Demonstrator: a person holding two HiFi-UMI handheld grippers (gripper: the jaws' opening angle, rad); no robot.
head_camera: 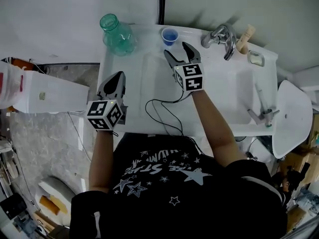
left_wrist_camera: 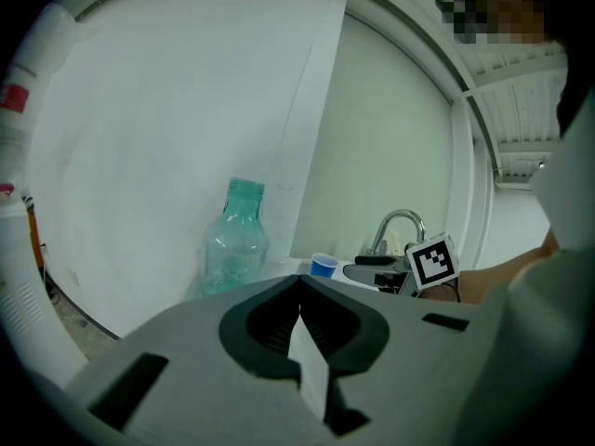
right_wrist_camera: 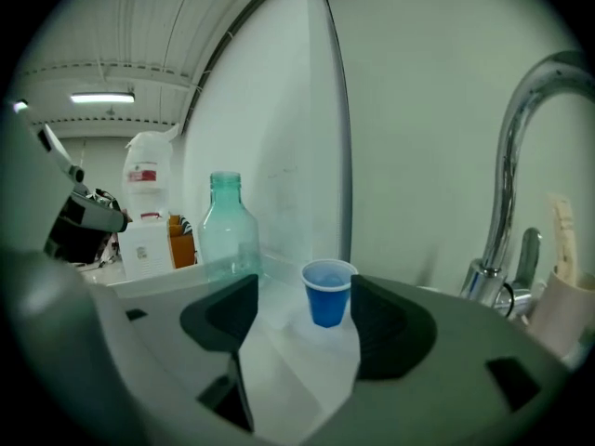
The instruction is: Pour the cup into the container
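White sink counter (head_camera: 149, 83); approach step. Right claw (head_camera: 176, 52) gapes wide, empty, blue cup (head_camera: 169, 35) just ahead; left claw (head_camera: 117, 78) sits pinched together, empty. Next, I judge: advance, clamp cup, carry to bottle (head_camera: 117, 34) ahead-left.

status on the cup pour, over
Left gripper shut, empty. Right gripper open, blue cup ahead, not gripped. Bottle stands left of cup. Nothing in the way.

A chrome faucet (head_camera: 223, 36) stands on the white basin (head_camera: 142, 81)

bare counter (head_camera: 149, 76) before cup (head_camera: 169, 35), faucet (head_camera: 222, 36) right
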